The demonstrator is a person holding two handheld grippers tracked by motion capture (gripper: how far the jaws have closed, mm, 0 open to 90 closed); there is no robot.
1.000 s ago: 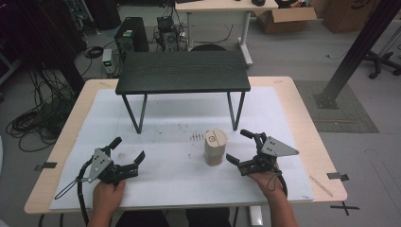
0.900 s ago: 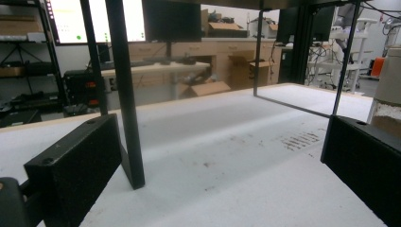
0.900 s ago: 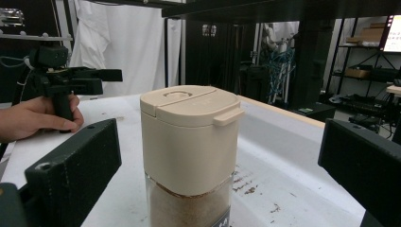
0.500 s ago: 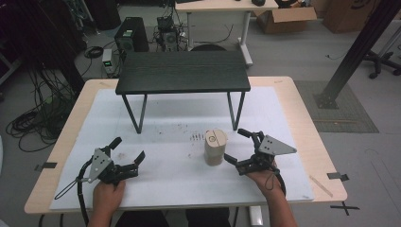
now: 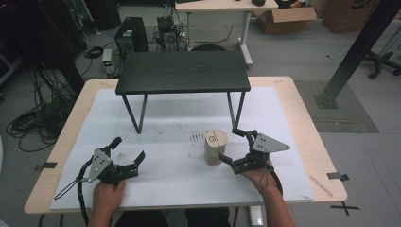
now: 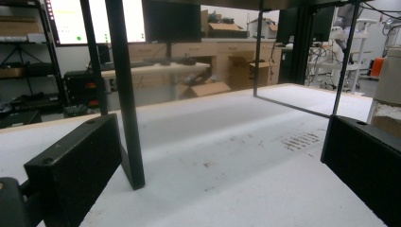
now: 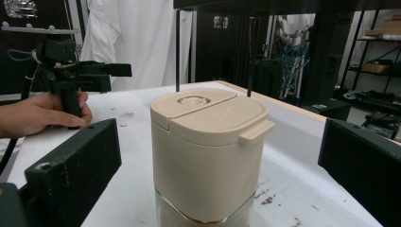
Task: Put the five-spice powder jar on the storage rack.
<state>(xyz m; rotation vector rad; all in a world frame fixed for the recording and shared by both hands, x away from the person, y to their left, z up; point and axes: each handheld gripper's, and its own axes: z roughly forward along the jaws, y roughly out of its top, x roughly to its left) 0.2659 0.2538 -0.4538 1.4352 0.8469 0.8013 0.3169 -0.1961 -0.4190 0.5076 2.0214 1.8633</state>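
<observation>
You are bringing the right gripper [image 5: 235, 148] in with its jaws spread wide on either side of the beige jar [image 5: 215, 146], not yet touching it, so they can close on its sides. The jar is standing upright on the white table [image 5: 170, 184], just in front of the black stand [image 5: 182, 72], its long axis vertical and its lid tab pointing toward your right. You are resting the left gripper [image 5: 126, 151] low on the table, jaws wide and empty, clear of the work

A wooden-edged table [image 5: 293, 101] covered by a white sheet [image 5: 179, 170] carries two things — a small black stand [image 5: 183, 72] on thin metal legs toward the far side, and a beige lidded container [image 5: 215, 147] standing upright nearer the person's edge, right of centre. Dark specks and a patch of small marks [image 5: 197, 137] dot the sheet between stand and container — just left of the container.
</observation>
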